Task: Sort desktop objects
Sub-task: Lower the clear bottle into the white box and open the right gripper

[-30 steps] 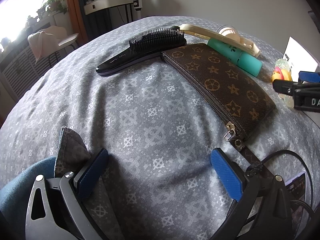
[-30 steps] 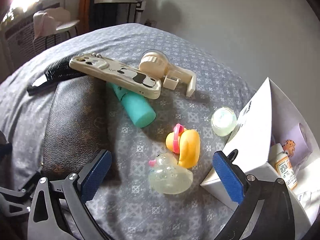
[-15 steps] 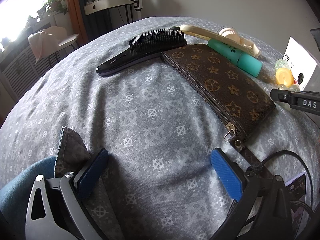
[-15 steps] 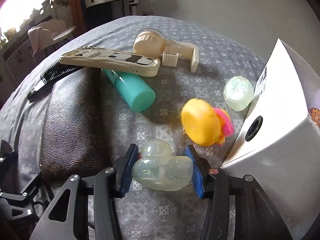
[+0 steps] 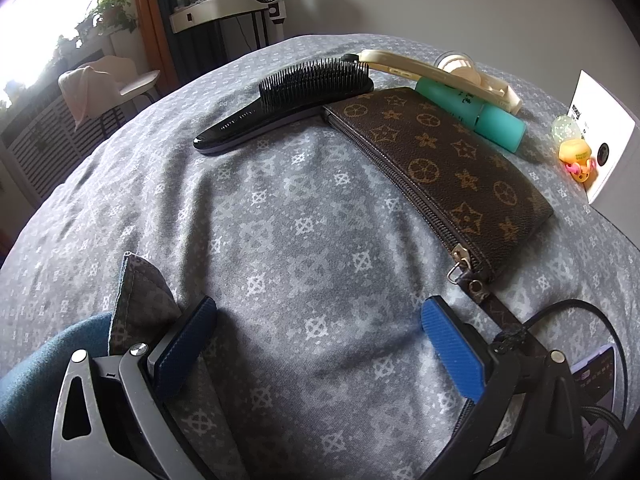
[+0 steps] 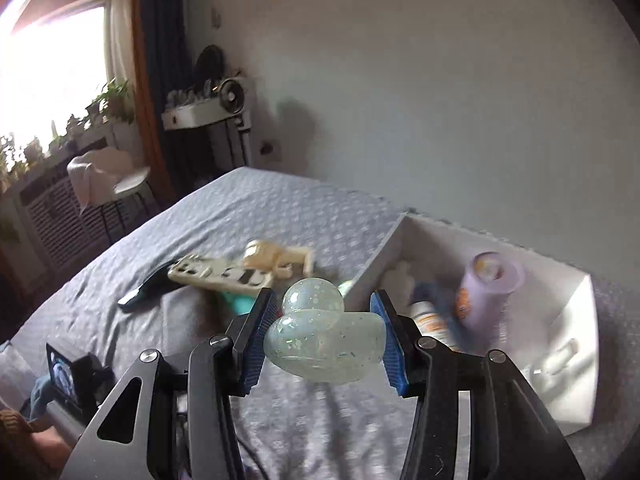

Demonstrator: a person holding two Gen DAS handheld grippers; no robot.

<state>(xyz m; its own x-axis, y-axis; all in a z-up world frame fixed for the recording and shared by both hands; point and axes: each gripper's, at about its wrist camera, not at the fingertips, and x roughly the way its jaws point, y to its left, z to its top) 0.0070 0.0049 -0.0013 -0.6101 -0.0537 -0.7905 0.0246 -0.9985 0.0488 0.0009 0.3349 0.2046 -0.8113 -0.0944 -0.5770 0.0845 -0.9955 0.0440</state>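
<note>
Right gripper [image 6: 324, 342] — fingers [image 6: 256, 340] closed on the clear glitter duck [image 6: 322, 344], both blue pads pressed to its flanks, the duck held upright in the air above the grey patterned bed cover [image 6: 248, 216]. Just beyond and to the right of it: the white box [image 6: 576, 320], open-topped, holding a lilac cup [image 6: 494, 284], a small orange-labelled bottle [image 6: 430, 320] and other items too blurred to name. Beyond and to the left: cream phone case [image 6: 224, 274], cream holder [image 6: 276, 258], black brush handle [image 6: 142, 294], all motion-blurred.

Left gripper [image 5: 316, 344] — fingers [image 5: 450, 346] spread wide, nothing between them, low over the bed cover [image 5: 280, 208]. A folded-up corner of cloth [image 5: 138, 300] touches the left pad. Ahead to the right: brown monogram pouch [image 5: 448, 168], zip pull nearest the fingers, its strap running under the right finger. Black hairbrush [image 5: 288, 96] at the pouch's far end, bristles up. Teal tube [image 5: 476, 114] along the pouch's far edge, with the phone case [image 5: 396, 68] resting over it. Far right: yellow duck [image 5: 576, 154] tipped over against the white box [image 5: 608, 140], small clear ball [image 5: 562, 128] just behind it
</note>
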